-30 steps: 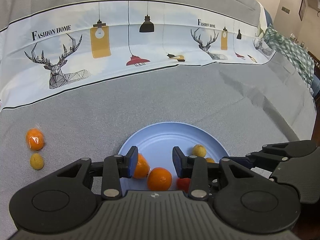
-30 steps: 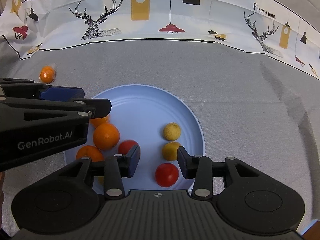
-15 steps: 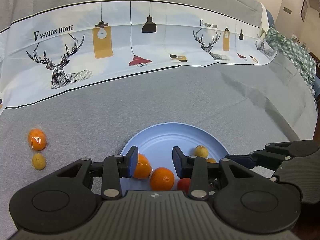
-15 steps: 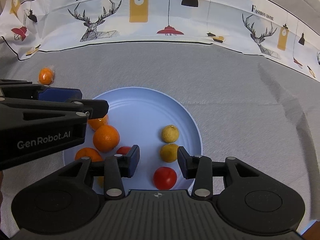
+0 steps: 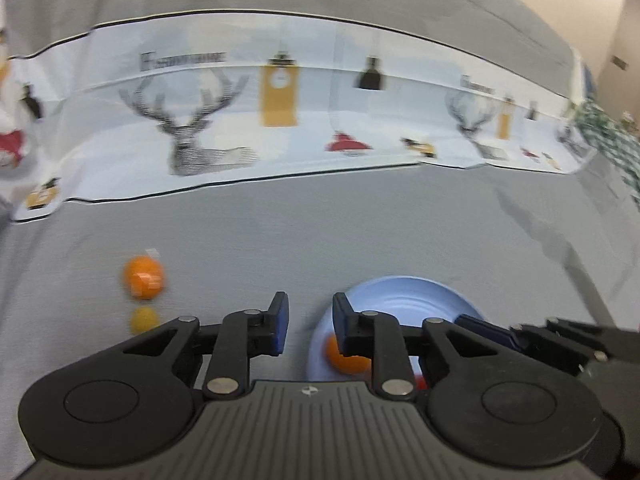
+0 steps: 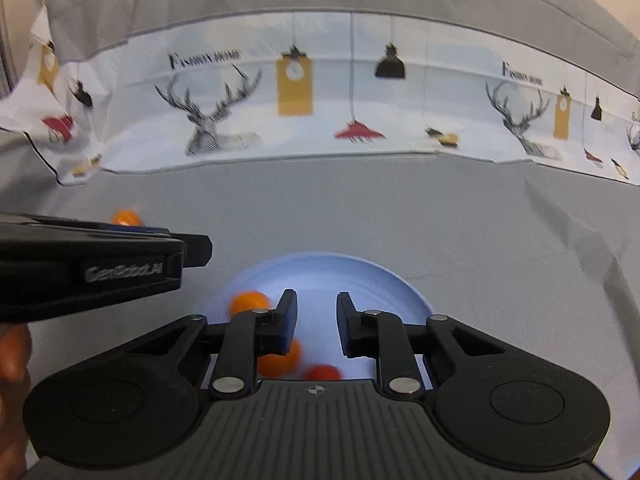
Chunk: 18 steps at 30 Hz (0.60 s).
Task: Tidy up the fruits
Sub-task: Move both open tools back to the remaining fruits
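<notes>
Yellow fruit (image 5: 143, 319), blurred, perhaps lemon: left view only | both jaws closing, empty

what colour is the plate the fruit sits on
Light blue plate, clearest in the right wrist view.

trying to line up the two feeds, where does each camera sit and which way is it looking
Left wrist: on the left gripper, looking forward and down over grey cloth at a wrapped orange, a small yellow fruit and the blue plate; its closing, empty jaws and the right gripper show.
Right wrist: on the right gripper, above the plate; its closing, empty jaws, the left gripper and a hand show.
Shared: plate, wrapped orange, deer-print cloth.
</notes>
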Each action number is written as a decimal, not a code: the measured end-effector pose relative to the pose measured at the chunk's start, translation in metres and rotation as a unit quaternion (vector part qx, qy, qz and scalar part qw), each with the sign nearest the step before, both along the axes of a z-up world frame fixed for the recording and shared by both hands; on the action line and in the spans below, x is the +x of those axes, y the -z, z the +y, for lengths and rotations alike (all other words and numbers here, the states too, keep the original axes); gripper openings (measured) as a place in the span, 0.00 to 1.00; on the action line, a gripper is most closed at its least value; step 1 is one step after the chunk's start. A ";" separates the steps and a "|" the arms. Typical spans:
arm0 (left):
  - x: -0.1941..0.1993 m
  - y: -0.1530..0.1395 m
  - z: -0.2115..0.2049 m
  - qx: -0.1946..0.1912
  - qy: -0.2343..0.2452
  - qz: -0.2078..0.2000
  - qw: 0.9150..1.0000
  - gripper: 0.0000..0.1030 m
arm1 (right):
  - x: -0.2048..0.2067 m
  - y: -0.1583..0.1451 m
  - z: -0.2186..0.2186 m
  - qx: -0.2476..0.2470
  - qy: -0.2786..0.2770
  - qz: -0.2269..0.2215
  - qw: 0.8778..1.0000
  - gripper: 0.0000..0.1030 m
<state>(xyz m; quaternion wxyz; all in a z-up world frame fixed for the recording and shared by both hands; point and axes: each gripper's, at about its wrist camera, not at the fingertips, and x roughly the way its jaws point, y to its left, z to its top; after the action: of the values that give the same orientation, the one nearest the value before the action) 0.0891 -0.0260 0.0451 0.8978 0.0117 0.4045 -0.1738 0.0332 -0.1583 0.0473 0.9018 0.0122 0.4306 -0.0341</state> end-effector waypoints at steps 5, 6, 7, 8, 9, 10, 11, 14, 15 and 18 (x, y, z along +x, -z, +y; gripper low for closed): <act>0.021 -0.005 0.045 -0.009 -0.069 0.028 0.997 0.23 | 0.006 0.006 0.035 0.017 -0.015 -0.021 1.000 0.22; 0.025 -0.007 0.055 -0.011 -0.083 0.032 0.996 0.23 | 0.008 0.007 0.042 0.020 -0.022 -0.024 0.999 0.22; 0.030 -0.008 0.066 -0.013 -0.097 0.035 0.995 0.23 | 0.009 0.009 0.048 0.023 -0.026 -0.026 0.999 0.22; 0.032 -0.010 0.076 -0.016 -0.107 0.038 0.993 0.23 | 0.011 0.010 0.054 0.027 -0.032 -0.028 0.999 0.22; 0.036 -0.011 0.084 -0.020 -0.118 0.041 0.992 0.23 | 0.014 0.012 0.059 0.030 -0.036 -0.030 0.998 0.22; 0.039 -0.012 0.093 -0.024 -0.128 0.044 0.990 0.23 | 0.017 0.014 0.065 0.035 -0.041 -0.033 0.998 0.22; 0.041 -0.012 0.100 -0.027 -0.137 0.048 0.989 0.23 | 0.020 0.016 0.070 0.040 -0.047 -0.034 0.998 0.22; 0.048 -0.009 0.115 -0.035 -0.159 0.064 0.985 0.23 | 0.030 0.024 0.087 0.052 -0.065 -0.041 0.996 0.22; 0.049 -0.007 0.119 -0.038 -0.166 0.069 0.983 0.23 | 0.033 0.026 0.093 0.056 -0.072 -0.042 0.995 0.22; 0.054 -0.002 0.132 -0.047 -0.190 0.082 0.977 0.23 | 0.045 0.035 0.115 0.066 -0.098 -0.039 0.992 0.22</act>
<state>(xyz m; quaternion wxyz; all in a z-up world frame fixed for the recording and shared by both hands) 0.1434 0.1064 0.0474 0.8778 -0.1223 0.4628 -0.0191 0.0784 -0.0438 0.0121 0.9142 0.0308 0.3954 0.0830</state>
